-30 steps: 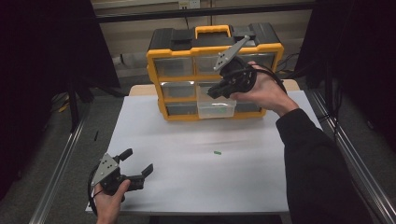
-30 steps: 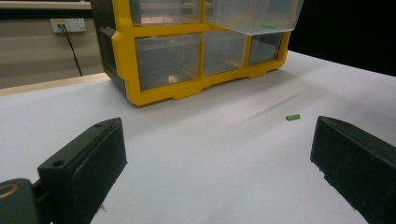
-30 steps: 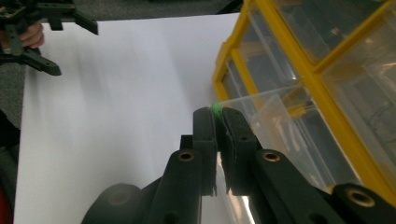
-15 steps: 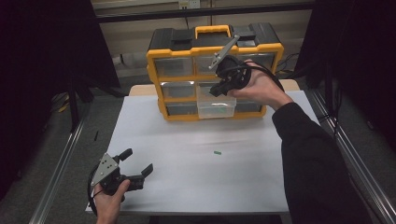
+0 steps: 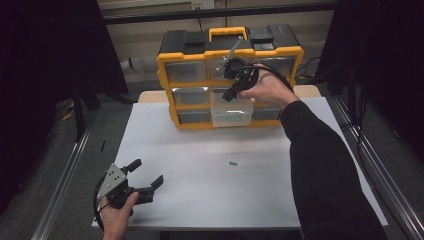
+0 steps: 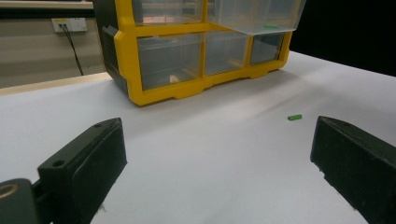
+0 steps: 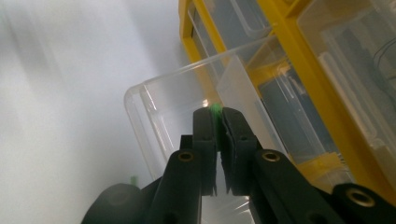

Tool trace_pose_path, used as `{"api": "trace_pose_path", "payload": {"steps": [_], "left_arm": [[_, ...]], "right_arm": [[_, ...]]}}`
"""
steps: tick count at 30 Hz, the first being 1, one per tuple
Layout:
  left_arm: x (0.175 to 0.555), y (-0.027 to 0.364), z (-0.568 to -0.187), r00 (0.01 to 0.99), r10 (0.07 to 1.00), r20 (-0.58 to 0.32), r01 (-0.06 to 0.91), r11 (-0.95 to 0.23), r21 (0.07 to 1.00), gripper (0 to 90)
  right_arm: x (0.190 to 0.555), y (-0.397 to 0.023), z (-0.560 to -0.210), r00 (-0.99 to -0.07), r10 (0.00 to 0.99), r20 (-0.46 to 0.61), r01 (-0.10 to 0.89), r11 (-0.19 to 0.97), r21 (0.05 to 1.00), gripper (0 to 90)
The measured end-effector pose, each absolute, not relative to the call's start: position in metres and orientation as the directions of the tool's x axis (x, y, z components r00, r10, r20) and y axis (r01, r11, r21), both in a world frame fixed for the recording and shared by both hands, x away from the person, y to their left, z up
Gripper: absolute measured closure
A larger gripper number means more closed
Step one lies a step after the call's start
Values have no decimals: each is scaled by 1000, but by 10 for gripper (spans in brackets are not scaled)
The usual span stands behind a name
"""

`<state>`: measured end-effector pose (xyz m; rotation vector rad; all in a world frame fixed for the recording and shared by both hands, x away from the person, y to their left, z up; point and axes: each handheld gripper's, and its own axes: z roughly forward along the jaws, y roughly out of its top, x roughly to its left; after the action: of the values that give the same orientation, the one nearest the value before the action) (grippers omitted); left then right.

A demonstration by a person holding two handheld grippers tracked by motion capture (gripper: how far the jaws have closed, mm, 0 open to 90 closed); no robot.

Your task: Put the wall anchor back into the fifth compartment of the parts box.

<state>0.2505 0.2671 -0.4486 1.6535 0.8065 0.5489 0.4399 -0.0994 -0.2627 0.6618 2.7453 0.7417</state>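
Observation:
A yellow organizer [image 5: 230, 55] with clear drawers stands at the back of the white table [image 5: 200, 150]. One clear drawer [image 5: 231, 112] in its lower rows is pulled out. My right gripper [image 5: 227, 96] hangs just above that drawer, tips pointing down, shut on a small green piece [image 7: 215, 110] that peeks out between its tips [image 7: 216, 114] over the drawer's rim [image 7: 154, 84]. Another green piece [image 6: 270, 25] lies inside the drawer. A third green piece [image 5: 232, 163] lies loose on the table. My left gripper [image 5: 148, 172] rests open at the front left, nothing between its jaws [image 6: 219, 149].
The organizer's black lid and yellow handle [image 5: 227, 34] rise behind the right hand. Metal rails [image 5: 65, 175] run along both sides of the table. A wall socket [image 6: 69, 23] sits on the wall left of the organizer.
My right gripper has moved left and down, from in front of the top drawers to just above the pulled-out drawer. The left gripper has stayed put.

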Motion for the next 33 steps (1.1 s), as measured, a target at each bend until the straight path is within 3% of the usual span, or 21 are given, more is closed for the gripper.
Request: {"api": "trace_pose_path", "payload": {"steps": [33], "left_arm": [[251, 267, -448, 654, 754, -64, 216, -105, 971, 34]], "right_arm": [[461, -111, -309, -835, 550, -15, 494, 762, 420, 844]]}}
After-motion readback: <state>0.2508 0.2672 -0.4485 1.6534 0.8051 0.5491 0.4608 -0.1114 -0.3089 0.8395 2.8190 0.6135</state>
